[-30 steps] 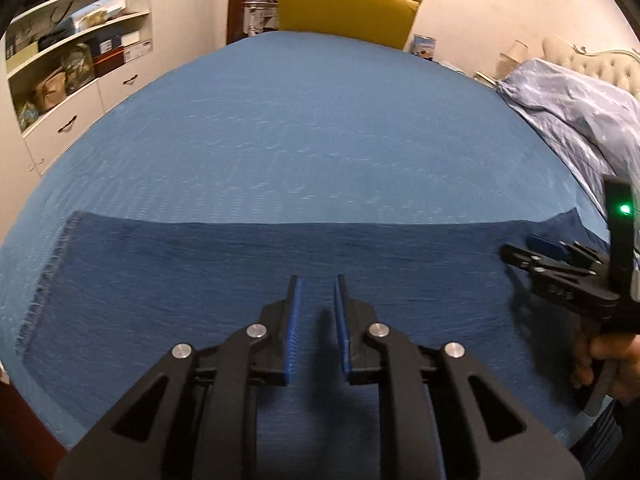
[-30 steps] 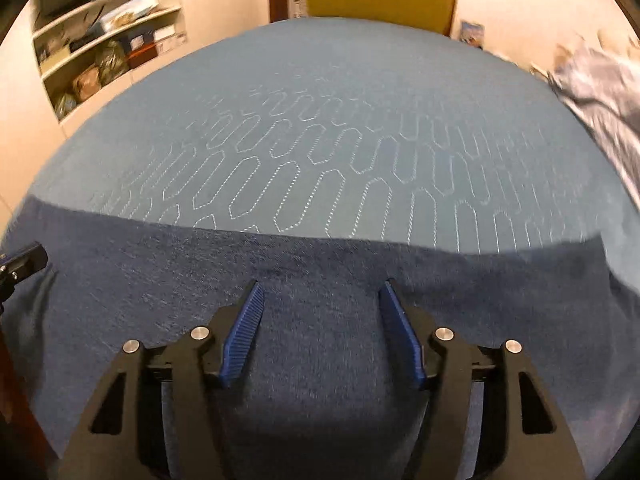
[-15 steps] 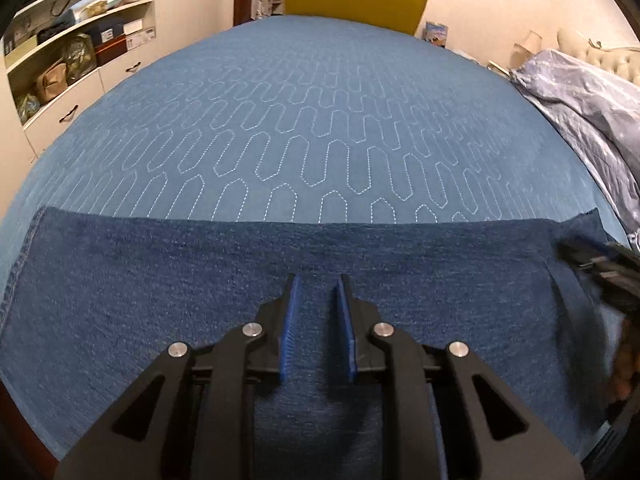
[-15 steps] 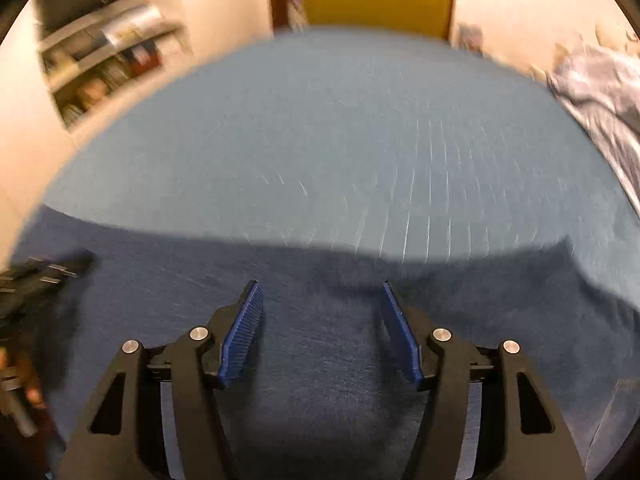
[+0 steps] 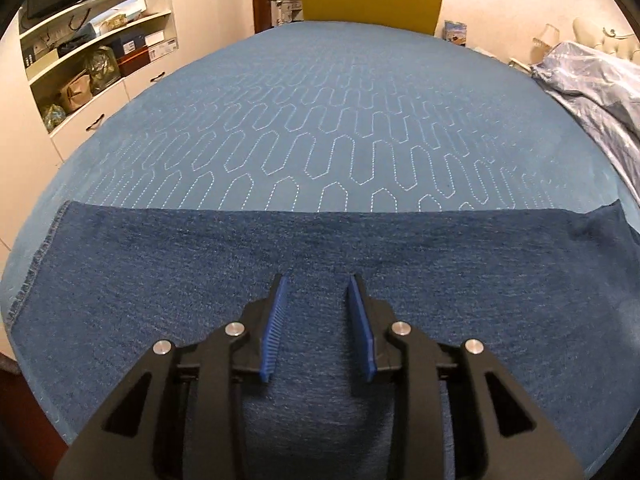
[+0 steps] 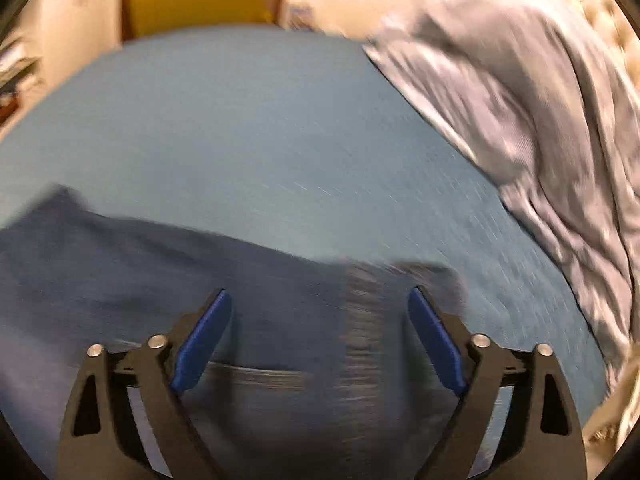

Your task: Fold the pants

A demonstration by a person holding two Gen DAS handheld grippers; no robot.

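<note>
Blue bedspread (image 5: 320,120) bears pants (image 5: 160,272) beneath both parted tools.

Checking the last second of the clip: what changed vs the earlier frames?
Both tools' jaws have just been opening, nothing between them. The right tool swung toward the pants' end near the grey bedding, leaving the left view. The left tool barely shifted. Pants stayed flat on the blue cover.
</note>
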